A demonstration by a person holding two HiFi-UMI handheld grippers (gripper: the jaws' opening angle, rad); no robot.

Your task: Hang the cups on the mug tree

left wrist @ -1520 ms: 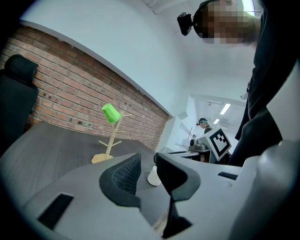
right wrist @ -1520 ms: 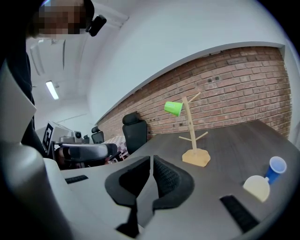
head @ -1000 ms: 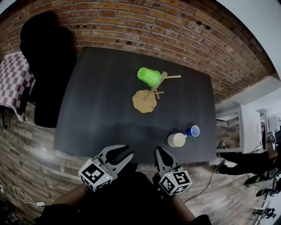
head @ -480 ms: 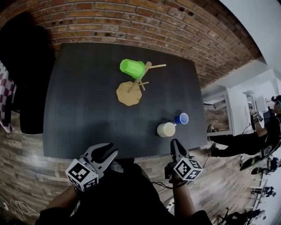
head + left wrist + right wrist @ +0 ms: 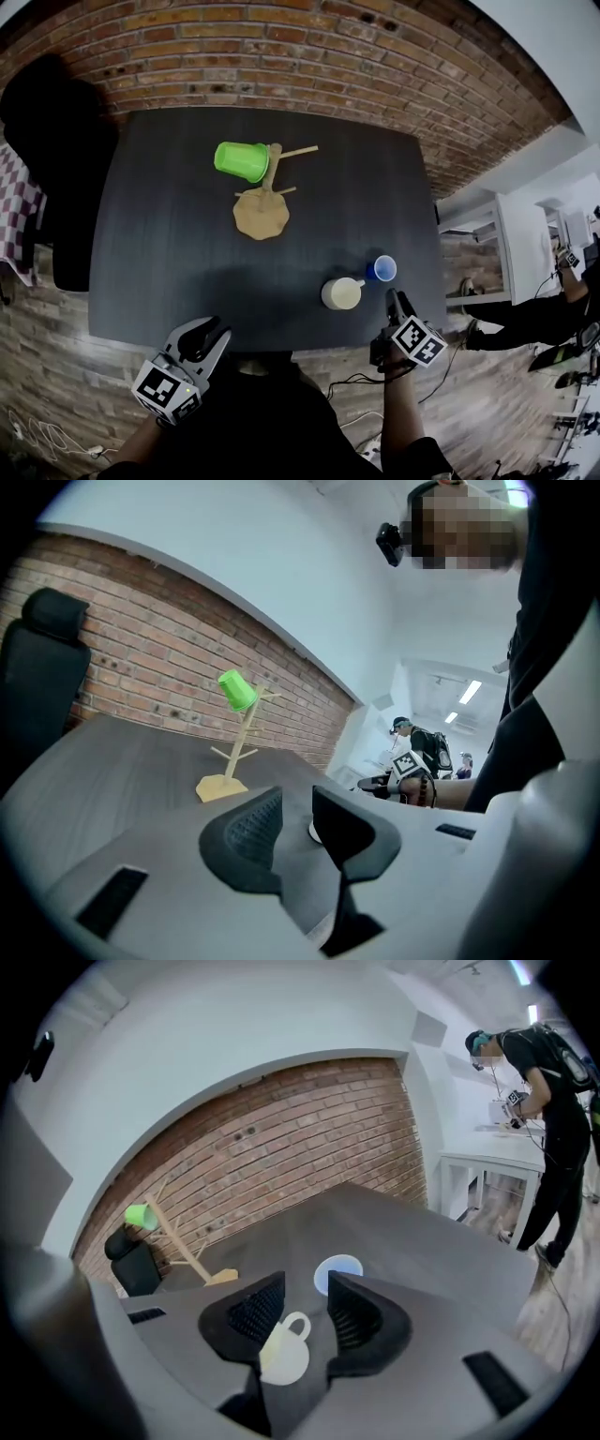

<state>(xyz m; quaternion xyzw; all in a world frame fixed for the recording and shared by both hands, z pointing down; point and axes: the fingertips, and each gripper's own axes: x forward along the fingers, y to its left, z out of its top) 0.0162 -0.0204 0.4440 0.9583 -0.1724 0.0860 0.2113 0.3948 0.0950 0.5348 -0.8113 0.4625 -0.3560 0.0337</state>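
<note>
A wooden mug tree [image 5: 261,211] stands at the far middle of the dark table [image 5: 169,234], and a green cup [image 5: 242,161] hangs on its left branch. A cream mug [image 5: 341,293] and a blue cup [image 5: 382,268] sit near the front right edge. My right gripper [image 5: 394,302] hovers just right of the cream mug. Its jaws have just been opening and nothing is pressed between them. In the right gripper view the cream mug [image 5: 281,1354] lies below the gap of the gripper [image 5: 305,1312], with the blue cup [image 5: 337,1272] beyond. My left gripper [image 5: 208,333] [image 5: 295,813] is open and empty at the front edge.
A black chair [image 5: 56,141] stands at the table's left side, with a checkered cloth [image 5: 17,202] beside it. A brick wall [image 5: 281,56] runs behind the table. At the right, a person [image 5: 553,1101] stands by a white desk [image 5: 487,1162].
My right gripper has swung to the right and forward, from below the table's front edge to beside the cream mug. The left gripper has drifted slightly left. The head view has shifted.
</note>
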